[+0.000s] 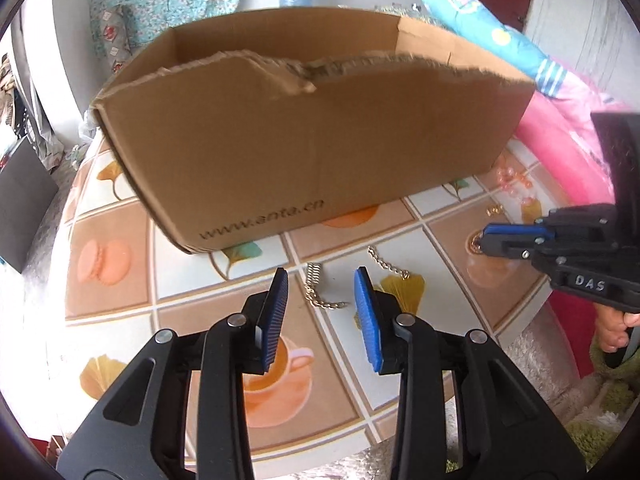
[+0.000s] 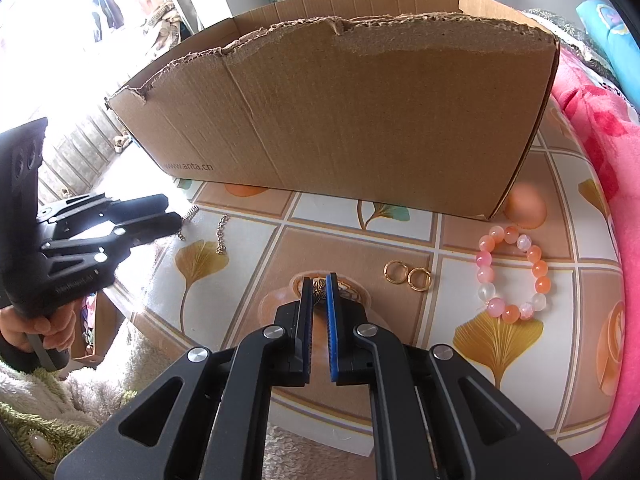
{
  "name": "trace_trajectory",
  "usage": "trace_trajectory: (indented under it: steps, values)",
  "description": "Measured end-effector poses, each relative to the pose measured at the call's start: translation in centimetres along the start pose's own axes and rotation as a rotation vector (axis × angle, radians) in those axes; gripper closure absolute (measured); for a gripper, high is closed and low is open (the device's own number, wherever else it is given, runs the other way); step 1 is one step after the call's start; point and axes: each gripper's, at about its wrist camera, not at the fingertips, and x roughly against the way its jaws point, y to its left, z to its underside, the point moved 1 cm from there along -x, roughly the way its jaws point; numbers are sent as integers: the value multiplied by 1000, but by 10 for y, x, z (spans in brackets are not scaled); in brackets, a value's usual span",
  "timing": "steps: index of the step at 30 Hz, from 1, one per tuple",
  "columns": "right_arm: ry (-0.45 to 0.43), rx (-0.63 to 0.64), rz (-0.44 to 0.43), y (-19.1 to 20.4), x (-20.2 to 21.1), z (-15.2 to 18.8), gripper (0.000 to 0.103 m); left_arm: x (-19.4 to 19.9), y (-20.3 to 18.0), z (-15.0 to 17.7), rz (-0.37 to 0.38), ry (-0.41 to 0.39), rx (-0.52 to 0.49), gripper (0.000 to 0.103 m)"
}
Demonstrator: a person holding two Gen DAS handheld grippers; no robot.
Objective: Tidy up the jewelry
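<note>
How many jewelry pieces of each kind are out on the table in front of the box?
Gold chain: 1
Gold rings: 2
Bead bracelet: 1
Gold flower piece, pinched in the right tool: 1
Total: 5

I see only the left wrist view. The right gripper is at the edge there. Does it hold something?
Observer: Yes. The right gripper is shut on a small gold ornament.
Operator: What lies to its right?
Observer: Two gold rings, side by side, clear of the gripper.
Operator: And beyond them?
Observer: A bracelet of pink and orange beads, lying flat as a closed loop.
</note>
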Motion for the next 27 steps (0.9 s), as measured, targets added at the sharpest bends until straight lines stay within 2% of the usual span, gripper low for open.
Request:
trace_trajectory:
  steps: [3,5,8,11,18,27]
  values:
    - [1,0,1,0,0,0,96,-2,1,1,-19,9,-5,73]
    - [2,0,1,0,0,0,96,-6,1,0,-29,26,1,84]
    - [0,-2,0,0,0,0,96,-6,2,0,-52,27,-15,92]
    - [-2,-5,1,1,0,1,96,-7,-2,-1,-62,28,-39,97]
    - [-8,-10,1,2,1,1,96,6,1,1,-16,-14,-23,98]
    - [-32,0,1,6,11,5,97,24,-3,1,-29,-76,-42,98]
